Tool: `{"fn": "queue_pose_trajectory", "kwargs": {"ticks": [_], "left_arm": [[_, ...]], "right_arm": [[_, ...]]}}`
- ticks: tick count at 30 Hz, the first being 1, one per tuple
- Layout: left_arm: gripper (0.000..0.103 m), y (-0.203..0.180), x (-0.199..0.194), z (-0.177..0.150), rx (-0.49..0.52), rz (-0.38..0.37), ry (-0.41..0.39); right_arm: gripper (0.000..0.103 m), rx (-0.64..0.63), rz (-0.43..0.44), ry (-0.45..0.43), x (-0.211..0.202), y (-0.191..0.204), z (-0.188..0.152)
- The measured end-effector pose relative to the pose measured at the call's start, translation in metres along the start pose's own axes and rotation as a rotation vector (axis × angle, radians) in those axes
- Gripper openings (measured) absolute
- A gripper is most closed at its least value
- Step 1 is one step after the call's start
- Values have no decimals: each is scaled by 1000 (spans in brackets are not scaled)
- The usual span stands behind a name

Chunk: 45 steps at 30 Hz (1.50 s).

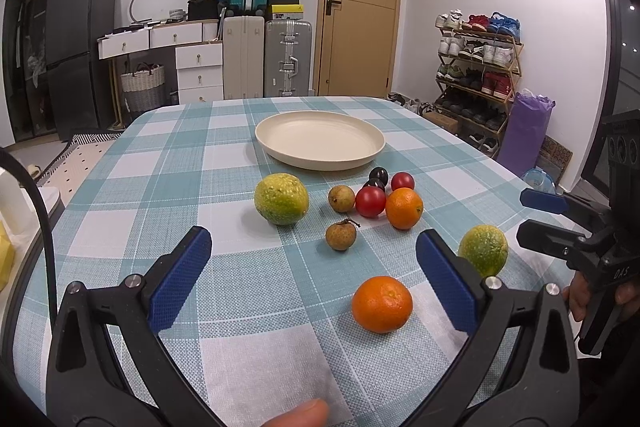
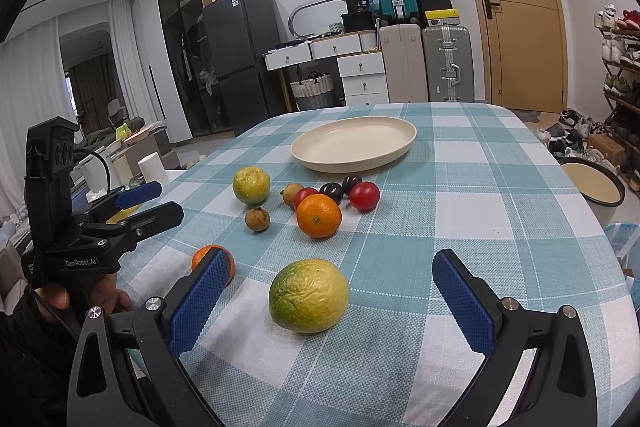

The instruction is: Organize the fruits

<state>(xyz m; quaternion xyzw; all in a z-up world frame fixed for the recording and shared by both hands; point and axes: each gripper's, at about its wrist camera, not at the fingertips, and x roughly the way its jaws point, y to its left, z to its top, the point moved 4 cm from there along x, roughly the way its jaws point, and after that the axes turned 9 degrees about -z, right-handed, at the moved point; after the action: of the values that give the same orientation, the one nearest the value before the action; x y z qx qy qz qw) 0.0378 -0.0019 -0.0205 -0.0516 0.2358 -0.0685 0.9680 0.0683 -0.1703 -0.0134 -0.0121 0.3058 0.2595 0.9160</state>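
Observation:
A cream plate (image 1: 320, 157) (image 2: 354, 165) sits empty at the table's far middle. In front of it lie a green citrus (image 1: 281, 199), two longans (image 1: 341, 198) (image 1: 341, 235), two red tomatoes (image 1: 370, 201), two dark small fruits (image 1: 378, 174) and an orange (image 1: 404, 207). My left gripper (image 1: 314, 279) is open just above the cloth, with a second orange (image 1: 382, 303) lying free between its fingers, nearer the right one. My right gripper (image 2: 332, 301) is open around a yellow-green citrus (image 2: 308, 295), not touching it. That orange (image 2: 212, 259) is half hidden behind the right gripper's left finger.
The checked tablecloth (image 1: 248, 355) covers the table, whose right edge (image 2: 612, 259) drops to a cream bucket (image 2: 592, 187) on the floor. A hand (image 2: 60, 297) holds the left gripper (image 2: 168, 201) at the left. Suitcases and a shoe rack (image 1: 476, 75) stand beyond.

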Motion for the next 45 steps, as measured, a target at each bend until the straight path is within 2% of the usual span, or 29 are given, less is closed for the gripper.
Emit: {"fn": "queue_pose_trajectory", "kwargs": {"ticks": [30,34,38,39,40,43,45], "left_arm": [[102,-2,4,-2,21,-1,-32],[102,-8,2,-6,49,-4,-24],[102,-9,0,-1,109,10,-60],[102,-9,0,-2,56,-17,-62],[102,-11,0,0,58,-22,-94],[102,-14,-2,3,77,-30,-110],[102,-17,-1,2,82,-43,-90]], "right_arm": [[103,-3,-9,13,0,-5,-1],[103,-11,-11,34,0,-5,1],[103,16,-1,45,0,-6,1],[103,13,3,53,1,-5,0],[103,1,-8,62,2,-3,0],[103,-25,-27,75,5,2,-3],[103,-30,-21,92,7,3,-5]]}}
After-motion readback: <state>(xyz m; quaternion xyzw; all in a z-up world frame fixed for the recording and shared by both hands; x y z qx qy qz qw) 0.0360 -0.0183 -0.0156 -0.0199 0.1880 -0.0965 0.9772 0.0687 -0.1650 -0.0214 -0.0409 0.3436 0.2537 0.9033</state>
